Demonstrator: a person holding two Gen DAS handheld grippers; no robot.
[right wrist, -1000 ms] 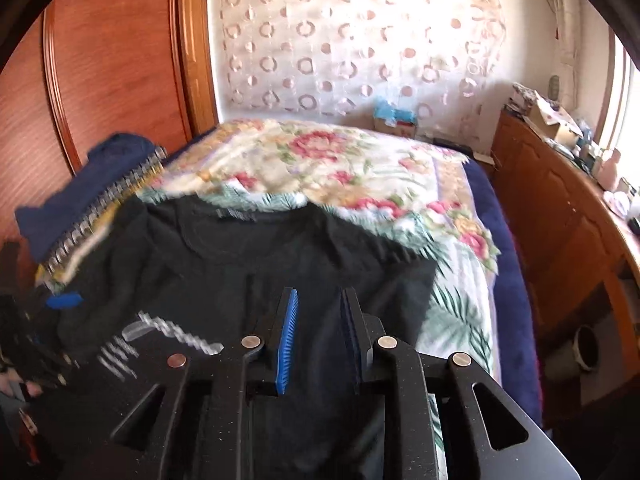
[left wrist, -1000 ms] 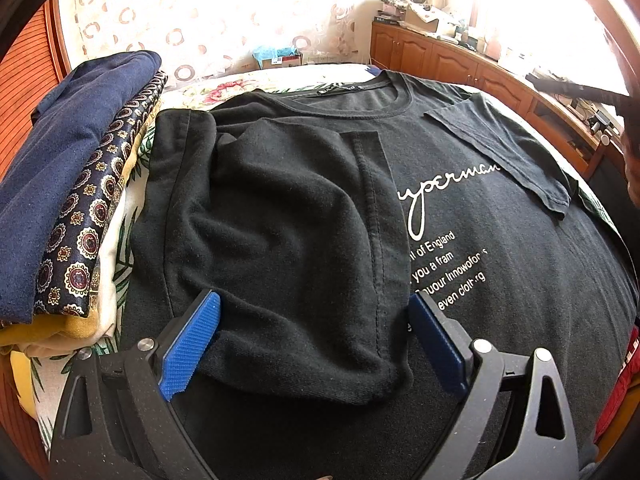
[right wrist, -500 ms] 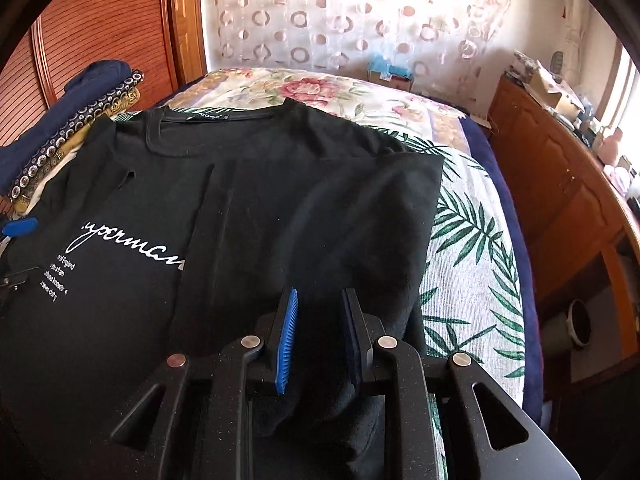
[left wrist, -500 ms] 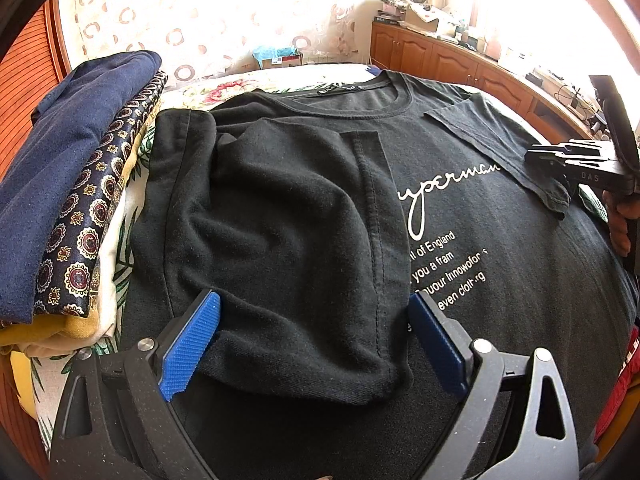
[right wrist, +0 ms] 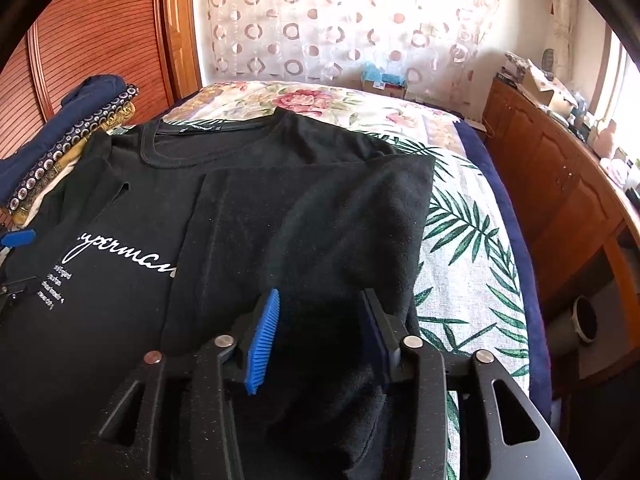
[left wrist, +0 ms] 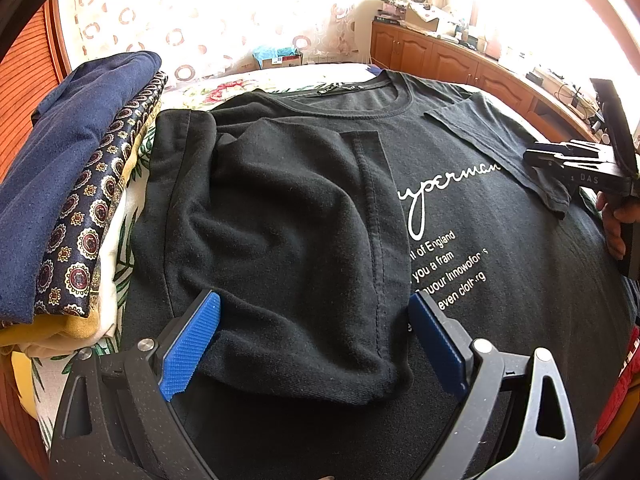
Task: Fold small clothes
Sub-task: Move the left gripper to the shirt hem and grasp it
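- The black T-shirt (left wrist: 460, 320) lies on the bed (right wrist: 472, 280), both sides folded in.
- The left gripper (left wrist: 316, 340) hovers with its fingers wide apart over the folded left side.
- The right gripper (right wrist: 320, 332) has just been opening; its pads stand apart, the folded cloth between them.

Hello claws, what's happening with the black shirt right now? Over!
Left claw open over the folded-in side. Right claw just opened, cloth between its pads, not pinched. Black shirt flat on bed, both sides folded in. Nothing blocking.
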